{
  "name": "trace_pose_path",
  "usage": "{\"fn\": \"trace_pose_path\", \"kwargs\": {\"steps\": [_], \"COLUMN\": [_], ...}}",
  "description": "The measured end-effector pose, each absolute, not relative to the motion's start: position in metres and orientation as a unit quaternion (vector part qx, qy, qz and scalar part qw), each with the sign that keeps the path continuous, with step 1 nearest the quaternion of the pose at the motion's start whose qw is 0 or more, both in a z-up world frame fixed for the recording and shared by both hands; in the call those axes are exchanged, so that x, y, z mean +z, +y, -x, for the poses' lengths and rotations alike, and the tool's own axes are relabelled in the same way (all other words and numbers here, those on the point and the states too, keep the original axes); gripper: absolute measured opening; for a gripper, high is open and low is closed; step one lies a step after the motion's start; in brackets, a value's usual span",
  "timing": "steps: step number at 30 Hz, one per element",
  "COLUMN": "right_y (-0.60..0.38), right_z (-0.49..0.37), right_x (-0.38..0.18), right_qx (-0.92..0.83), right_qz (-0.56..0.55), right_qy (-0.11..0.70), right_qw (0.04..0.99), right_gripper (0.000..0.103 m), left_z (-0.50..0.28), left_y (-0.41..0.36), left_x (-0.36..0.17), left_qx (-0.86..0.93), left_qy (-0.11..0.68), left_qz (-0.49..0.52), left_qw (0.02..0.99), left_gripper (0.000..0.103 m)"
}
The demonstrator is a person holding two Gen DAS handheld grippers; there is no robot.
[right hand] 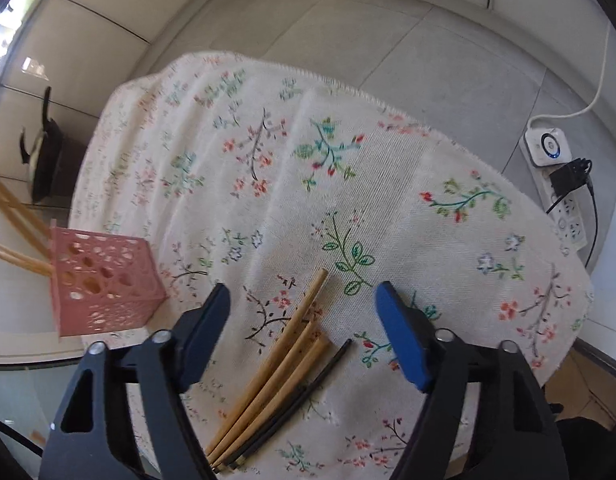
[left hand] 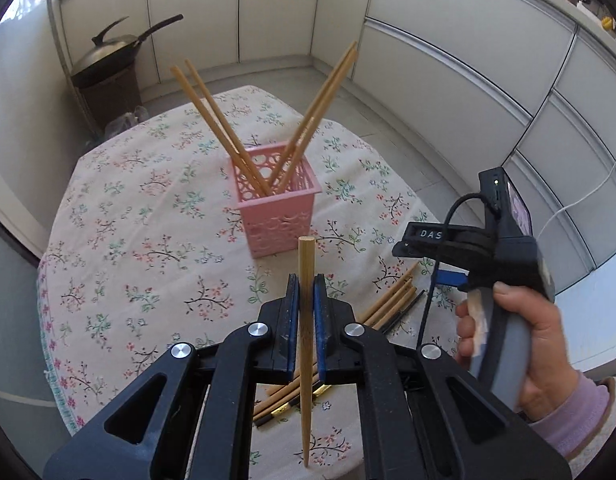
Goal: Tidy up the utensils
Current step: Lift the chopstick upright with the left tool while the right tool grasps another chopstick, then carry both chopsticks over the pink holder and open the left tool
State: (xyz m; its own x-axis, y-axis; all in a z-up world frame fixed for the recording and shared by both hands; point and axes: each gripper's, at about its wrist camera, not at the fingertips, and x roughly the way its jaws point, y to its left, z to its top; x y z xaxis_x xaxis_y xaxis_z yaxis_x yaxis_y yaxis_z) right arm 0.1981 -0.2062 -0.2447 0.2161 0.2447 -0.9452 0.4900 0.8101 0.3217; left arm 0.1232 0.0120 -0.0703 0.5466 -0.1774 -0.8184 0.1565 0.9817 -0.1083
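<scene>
One bamboo chopstick (left hand: 306, 320) is pinched upright between the blue pads of the left gripper (left hand: 306, 292), blunt end up, thin tip hanging below the fingers over the floral tablecloth (left hand: 148, 264). That grip is tight, pads pressed flat on both sides of the stick.

Over on the right, the right gripper (right hand: 304, 304) hangs above the loose pile with its jaws apart and nothing between the pads. Below it lie three bamboo chopsticks (right hand: 284, 356) fanned side by side, with thin black chopsticks (right hand: 308, 392) just beside them on the right, all flat on the cloth. From the left wrist view you can see the person's hand (left hand: 524, 340) wrapped round that gripper's grey handle, a lilac sleeve (left hand: 576, 420) at the wrist.

Further out, the pink perforated holder (left hand: 276, 204) stands near the middle of the table, well apart from the pile. Four bamboo chopsticks (left hand: 308, 128) already lean in it, two tilted left, two tilted right, crossing in a V.

Beyond the table, a dark wok with lid (left hand: 108, 56) sits on a brown bin by the white cabinets (left hand: 448, 40), and a white power strip (right hand: 560, 200) lies on the tiled floor.
</scene>
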Motion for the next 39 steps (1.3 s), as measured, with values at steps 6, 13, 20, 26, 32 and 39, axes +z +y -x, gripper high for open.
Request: {"fn": "trace_pose_path", "kwargs": {"steps": [6, 13, 20, 26, 32, 39], "right_y": [-0.173, -0.162, -0.162, -0.149, -0.157, -0.178], "right_z": [-0.204, -0.209, -0.199, -0.173, -0.144, -0.131], "right_x": [-0.242, -0.245, -0.206, -0.147, -0.107, -0.066], "right_qx": [-0.116, -0.109, -0.034, 0.035, 0.071, 0.080], "right_qz": [-0.222, -0.220, -0.273, -0.262, -0.244, -0.250], "right_qy": [0.616, 0.586, 0.531, 0.482, 0.458, 0.423], "right_qw": [0.747, 0.772, 0.801, 0.835, 0.852, 0.868], "right_gripper": [0.051, 0.011, 0.008, 0.006, 0.006, 0.005], "left_z": [-0.126, -0.127, -0.121, -0.105, -0.089, -0.083], "left_y": [0.021, 0.032, 0.046, 0.053, 0.063, 0.074], "left_x": [-0.070, -0.072, -0.052, -0.029, -0.004, 0.028], "left_qx": [-0.088, -0.070, -0.062, -0.060, -0.052, -0.032], "left_qy": [0.465, 0.463, 0.427, 0.393, 0.363, 0.321], "left_qz": [0.017, 0.024, 0.038, 0.034, 0.043, 0.061], "left_qw": [0.881, 0.883, 0.901, 0.917, 0.929, 0.945], "left_gripper": [0.007, 0.007, 0.007, 0.007, 0.007, 0.007]}}
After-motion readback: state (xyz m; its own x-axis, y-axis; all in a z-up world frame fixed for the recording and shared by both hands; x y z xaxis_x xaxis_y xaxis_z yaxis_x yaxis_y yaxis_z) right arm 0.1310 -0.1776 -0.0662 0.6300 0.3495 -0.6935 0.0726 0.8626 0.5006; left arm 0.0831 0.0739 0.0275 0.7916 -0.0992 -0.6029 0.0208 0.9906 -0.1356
